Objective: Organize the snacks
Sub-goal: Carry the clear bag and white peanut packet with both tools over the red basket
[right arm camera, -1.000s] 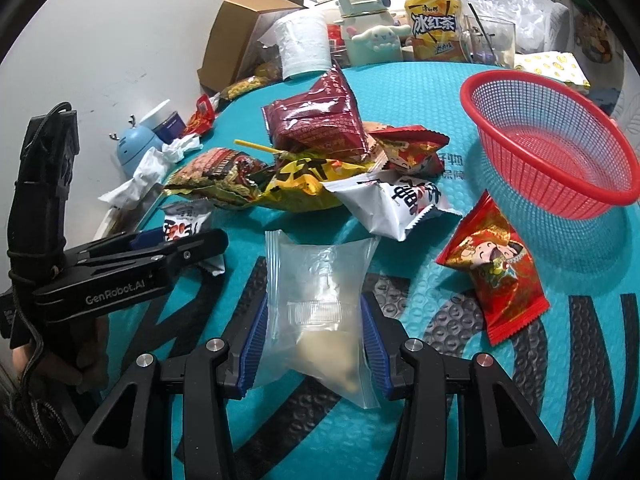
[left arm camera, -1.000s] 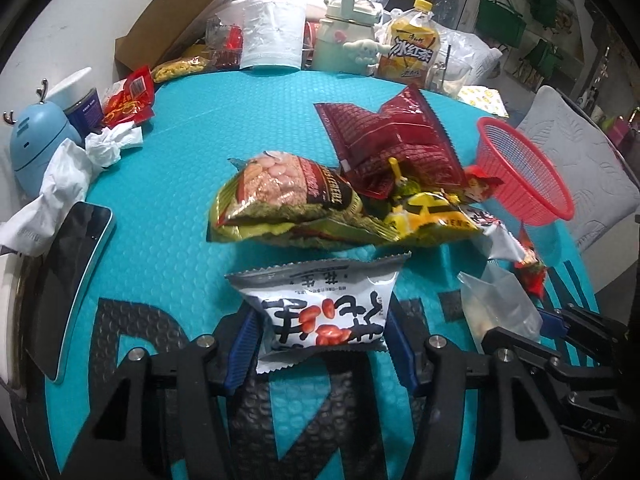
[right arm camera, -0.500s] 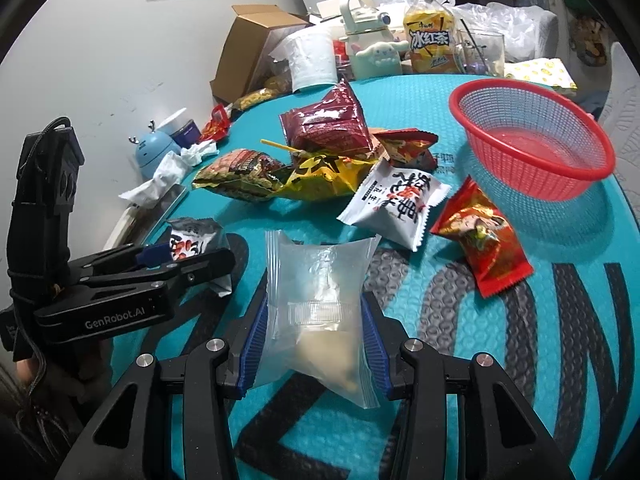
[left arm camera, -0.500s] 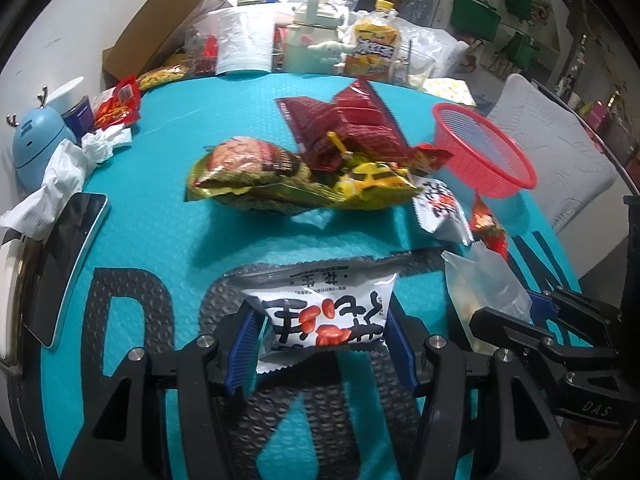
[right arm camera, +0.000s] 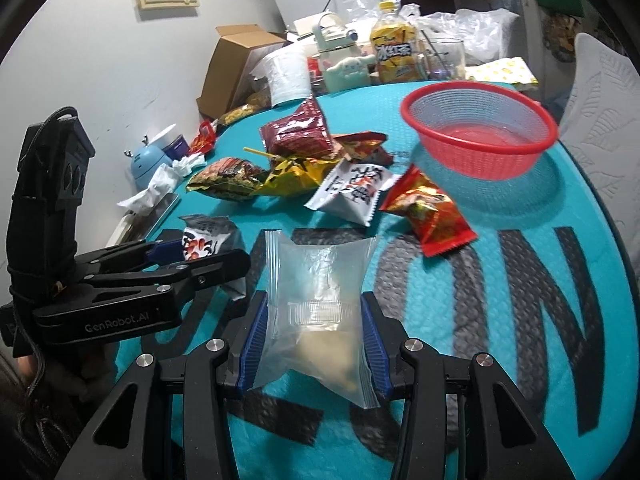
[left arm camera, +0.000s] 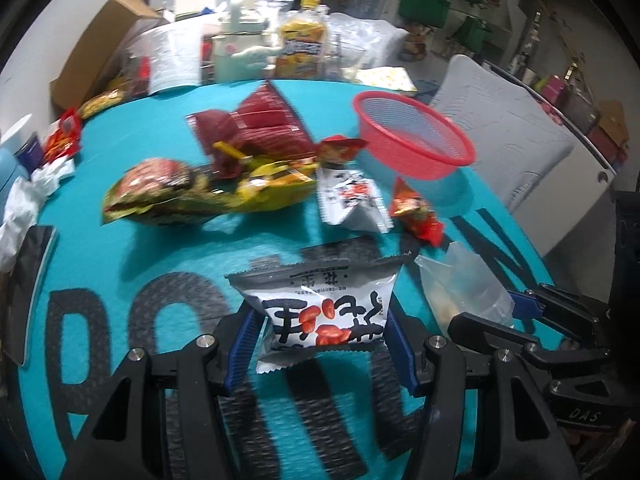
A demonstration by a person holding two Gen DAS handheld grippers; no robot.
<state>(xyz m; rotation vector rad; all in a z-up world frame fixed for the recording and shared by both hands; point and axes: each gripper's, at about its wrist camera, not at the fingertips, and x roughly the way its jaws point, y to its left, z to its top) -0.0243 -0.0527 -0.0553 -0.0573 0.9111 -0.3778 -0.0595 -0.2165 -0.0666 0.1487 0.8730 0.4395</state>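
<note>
Two packets held above the teal tabletop (right arm camera: 520, 360), left gripper (left arm camera: 320, 344) fingers clamping a white peanut packet (left arm camera: 324, 312), right gripper (right arm camera: 312, 344) fingers pinching a clear bag (right arm camera: 320, 300), both well short of the red basket (right arm camera: 480, 136), loose snack pile (right arm camera: 296, 160) left of that basket.

the teal table mat (right arm camera: 540, 320) lies bare ahead and to the right of the right gripper (right arm camera: 314, 330), giving an open lane to the red basket (right arm camera: 480, 128). a red snack packet (right arm camera: 434, 216) and a white snack packet (right arm camera: 352, 192) lie near the basket's left side and narrow that lane. further left, a pile of snack bags (left arm camera: 224, 172) blocks the mat's centre. the left gripper (left arm camera: 322, 344) stands just beside the right one, closing the left flank. bottles and a cardboard box (right arm camera: 236, 68) crowd the far edge.
</note>
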